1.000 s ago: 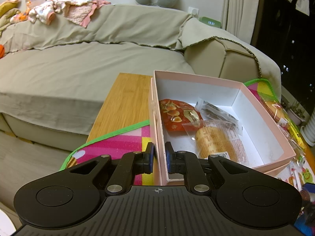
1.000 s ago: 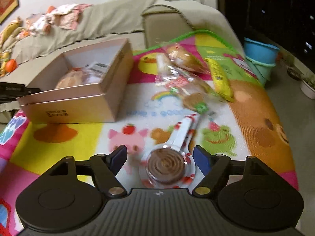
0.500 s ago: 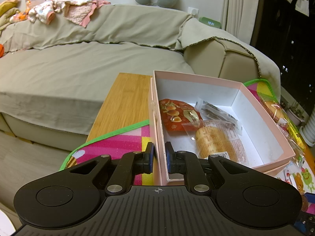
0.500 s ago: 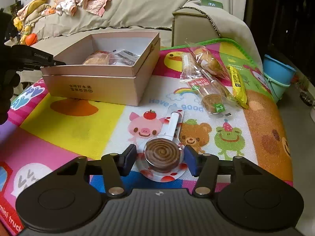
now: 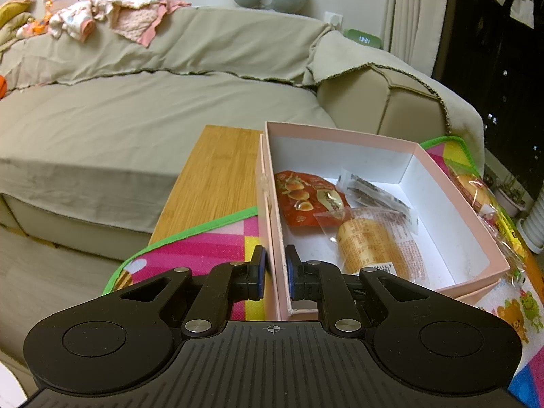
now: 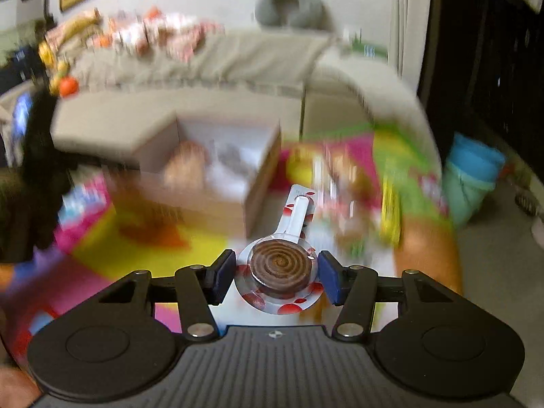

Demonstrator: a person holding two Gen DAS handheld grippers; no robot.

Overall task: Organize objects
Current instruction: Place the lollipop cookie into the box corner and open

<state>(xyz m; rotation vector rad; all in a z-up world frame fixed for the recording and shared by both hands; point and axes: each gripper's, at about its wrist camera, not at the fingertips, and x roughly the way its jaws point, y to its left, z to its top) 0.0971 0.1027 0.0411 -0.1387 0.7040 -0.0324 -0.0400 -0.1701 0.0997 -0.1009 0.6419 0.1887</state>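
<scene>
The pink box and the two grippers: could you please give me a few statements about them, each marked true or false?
1. The left gripper is clamped on the near wall of the pink box. True.
2. The right gripper is empty. False: a wrapped chocolate swirl lollipop sits between its jaws.
3. The box is empty. False: it holds a red snack packet, a wrapped bun and another small packet.
4. The lollipop's stick points away from the camera. True.

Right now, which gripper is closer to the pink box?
Left. The left gripper is clamped on the pink box's near wall. The right gripper holds a swirl lollipop above the mat, short of the box.
</scene>
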